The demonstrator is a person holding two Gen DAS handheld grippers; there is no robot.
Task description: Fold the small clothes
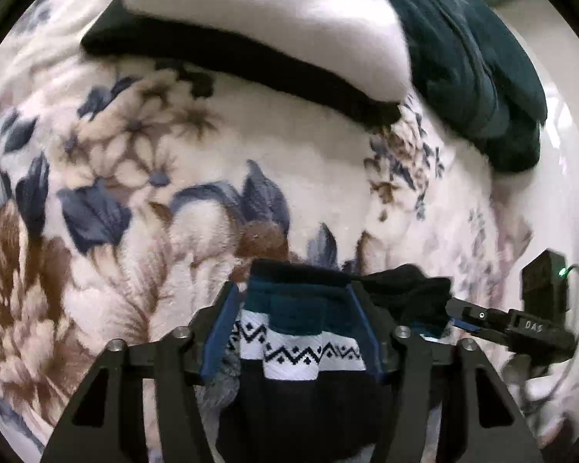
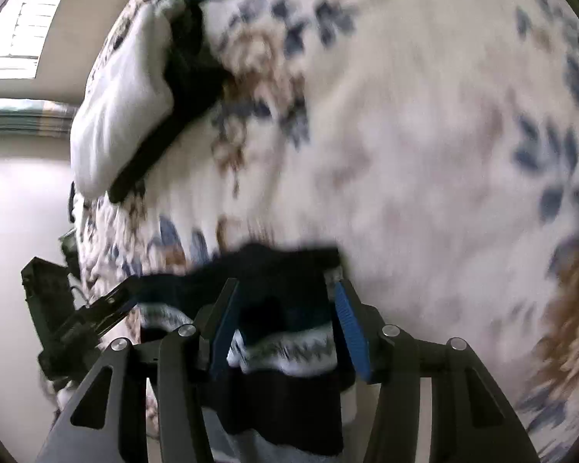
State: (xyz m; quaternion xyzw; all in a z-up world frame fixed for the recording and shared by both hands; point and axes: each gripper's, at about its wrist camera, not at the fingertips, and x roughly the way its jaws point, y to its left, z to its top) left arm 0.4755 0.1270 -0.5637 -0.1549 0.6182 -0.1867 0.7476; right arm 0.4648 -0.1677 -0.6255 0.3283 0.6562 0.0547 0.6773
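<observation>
A patterned sock (image 1: 301, 343), with a teal cuff, a white zigzag band and a black body, hangs bunched between the blue pads of my left gripper (image 1: 291, 289), which is shut on it. Its black part trails right to the tip of my right gripper (image 1: 459, 310). In the right wrist view the same sock (image 2: 289, 347) fills the gap between the pads of my right gripper (image 2: 285, 285), which grips it. There my left gripper (image 2: 123, 297) pinches the dark edge at the left. This view is blurred.
A fleece blanket (image 1: 251, 146) with blue and brown flowers lies underneath. At its far side a folded white cloth (image 1: 270, 19) rests on a black one (image 1: 231, 58), with a dark teal garment (image 1: 463, 58) to the right. A window (image 2: 23, 19) shows at the upper left.
</observation>
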